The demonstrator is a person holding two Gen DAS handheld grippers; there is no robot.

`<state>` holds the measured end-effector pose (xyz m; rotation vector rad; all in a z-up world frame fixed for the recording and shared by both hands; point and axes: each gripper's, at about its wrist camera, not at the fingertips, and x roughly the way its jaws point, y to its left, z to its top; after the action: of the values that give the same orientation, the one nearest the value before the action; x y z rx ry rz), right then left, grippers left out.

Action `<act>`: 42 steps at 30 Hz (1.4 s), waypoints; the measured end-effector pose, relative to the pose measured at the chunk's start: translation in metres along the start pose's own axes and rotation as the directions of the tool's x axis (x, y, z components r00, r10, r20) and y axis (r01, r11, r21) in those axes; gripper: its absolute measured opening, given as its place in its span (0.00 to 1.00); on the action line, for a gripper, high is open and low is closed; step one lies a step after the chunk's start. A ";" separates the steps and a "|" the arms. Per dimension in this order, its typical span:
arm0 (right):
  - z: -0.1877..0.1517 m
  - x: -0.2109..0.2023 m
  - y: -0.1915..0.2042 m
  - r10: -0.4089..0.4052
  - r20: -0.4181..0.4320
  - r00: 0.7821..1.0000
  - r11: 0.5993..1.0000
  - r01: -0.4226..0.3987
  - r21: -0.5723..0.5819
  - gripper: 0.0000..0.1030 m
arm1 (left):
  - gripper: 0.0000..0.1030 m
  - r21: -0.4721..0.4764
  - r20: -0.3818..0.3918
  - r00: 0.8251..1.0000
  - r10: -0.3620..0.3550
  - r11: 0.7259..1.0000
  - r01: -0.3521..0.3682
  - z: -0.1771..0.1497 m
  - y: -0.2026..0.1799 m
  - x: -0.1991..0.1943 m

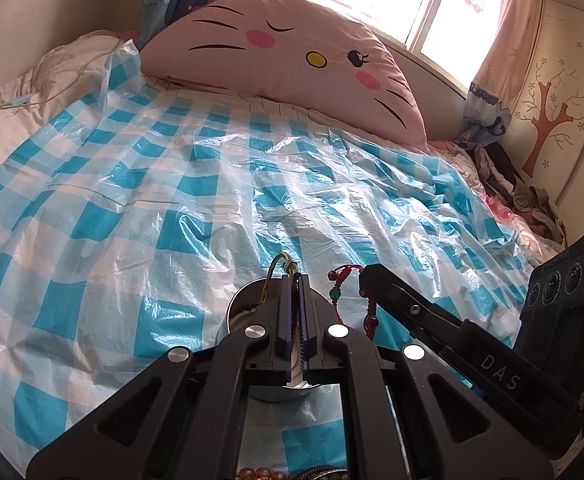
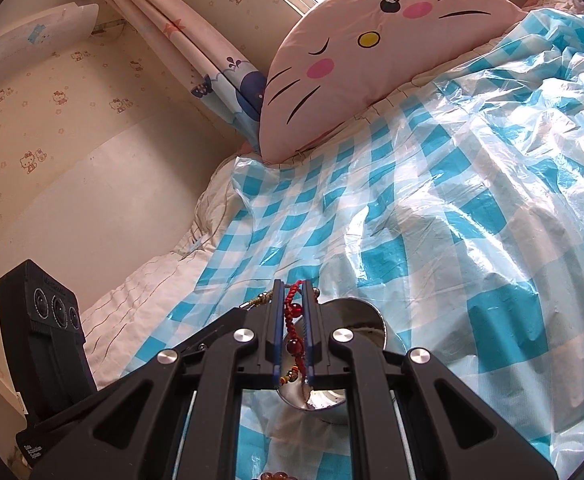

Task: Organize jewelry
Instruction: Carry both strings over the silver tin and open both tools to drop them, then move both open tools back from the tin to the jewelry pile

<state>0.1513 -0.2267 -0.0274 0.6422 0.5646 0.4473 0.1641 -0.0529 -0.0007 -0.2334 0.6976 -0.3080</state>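
Blue-and-white checked plastic sheeting covers the bed below a pink cat-face pillow. Both grippers hang over a small metal bowl on the sheet. The left gripper is clamped on a green-and-gold cord bracelet, and the right gripper pinches a red beaded bracelet. The step looks like dropping the pieces into the bowl; next, each should be centred above the rim and released. Amber beads wait nearby.

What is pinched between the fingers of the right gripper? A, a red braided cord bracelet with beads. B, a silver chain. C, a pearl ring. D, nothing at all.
A: in the right wrist view the right gripper is shut on the red braided bracelet, held above the metal bowl.
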 end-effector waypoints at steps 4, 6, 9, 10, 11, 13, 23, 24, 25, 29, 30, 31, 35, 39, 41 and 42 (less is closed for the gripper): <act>0.000 0.004 0.002 -0.005 -0.005 1.000 1.000 0.005 -0.012 0.09 | 0.03 -0.002 -0.006 1.000 -0.003 1.000 0.003 0.000 0.001 0.003; -0.001 0.008 0.002 -0.013 -0.015 1.000 1.000 0.013 -0.022 0.09 | 0.03 -0.005 -0.023 1.000 -0.003 1.000 0.003 -0.001 0.002 0.008; -0.003 0.021 0.001 -0.033 -0.066 0.997 0.999 0.032 -0.029 0.14 | 0.03 -0.025 -0.073 0.997 0.024 0.999 -0.026 -0.004 0.008 0.021; -0.005 0.023 0.000 -0.046 -0.071 0.996 0.999 0.044 -0.021 0.26 | 0.03 -0.037 -0.086 0.996 0.027 0.999 -0.031 -0.004 0.012 0.024; -0.005 0.022 -0.002 -0.049 -0.068 0.996 0.999 0.048 -0.012 0.32 | 0.03 -0.048 -0.090 0.995 0.034 0.998 -0.038 -0.004 0.015 0.024; -0.004 0.018 -0.003 -0.055 -0.050 0.997 0.998 0.055 -0.009 0.32 | 0.04 -0.071 -0.091 0.995 0.045 0.996 -0.052 -0.004 0.022 0.024; -0.007 -0.012 -0.010 -0.106 -0.012 0.994 0.994 0.106 0.001 0.42 | 0.13 -0.079 -0.086 0.992 0.092 0.992 -0.098 -0.010 0.032 0.008; -0.007 -0.019 -0.010 -0.117 -0.003 0.993 0.993 0.117 0.001 0.45 | 0.22 -0.085 -0.085 0.992 0.098 0.991 -0.105 -0.012 0.035 0.003; -0.008 -0.026 -0.009 -0.123 0.005 0.992 0.992 0.123 0.003 0.47 | 0.27 -0.096 -0.081 0.991 0.102 0.989 -0.110 -0.013 0.038 -0.002; -0.015 -0.049 -0.005 -0.137 -0.002 0.991 0.991 0.137 -0.005 0.56 | 0.43 -0.139 -0.054 0.993 0.105 0.984 -0.111 -0.016 0.048 -0.021; -0.020 -0.054 -0.002 -0.143 -0.015 0.990 0.989 0.143 -0.022 0.57 | 0.43 -0.142 -0.058 0.993 0.103 0.984 -0.111 -0.018 0.050 -0.023; -0.025 -0.058 0.002 -0.151 -0.028 0.988 0.988 0.150 -0.042 0.57 | 0.43 -0.139 -0.065 0.993 0.102 0.984 -0.110 -0.020 0.050 -0.025; -0.044 -0.071 0.015 -0.190 -0.079 0.979 0.976 0.179 -0.122 0.57 | 0.43 -0.090 -0.100 0.991 0.091 0.991 -0.101 -0.034 0.043 -0.035; -0.055 -0.093 0.023 -0.217 -0.056 0.975 0.969 0.208 -0.131 0.65 | 0.51 -0.020 -0.140 0.988 0.061 0.998 -0.064 -0.051 0.033 -0.046; -0.059 -0.104 0.023 -0.228 -0.031 0.973 0.968 0.223 -0.111 0.66 | 0.53 0.020 -0.150 0.987 0.055 0.998 -0.053 -0.059 0.026 -0.053; -0.062 -0.108 0.022 -0.234 -0.025 0.972 0.968 0.230 -0.101 0.66 | 0.55 0.037 -0.153 0.987 0.050 0.998 -0.045 -0.062 0.023 -0.057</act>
<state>0.0267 -0.2436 -0.0166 0.4683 0.6405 0.2649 0.0866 -0.0183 -0.0206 -0.1624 0.8489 -0.2939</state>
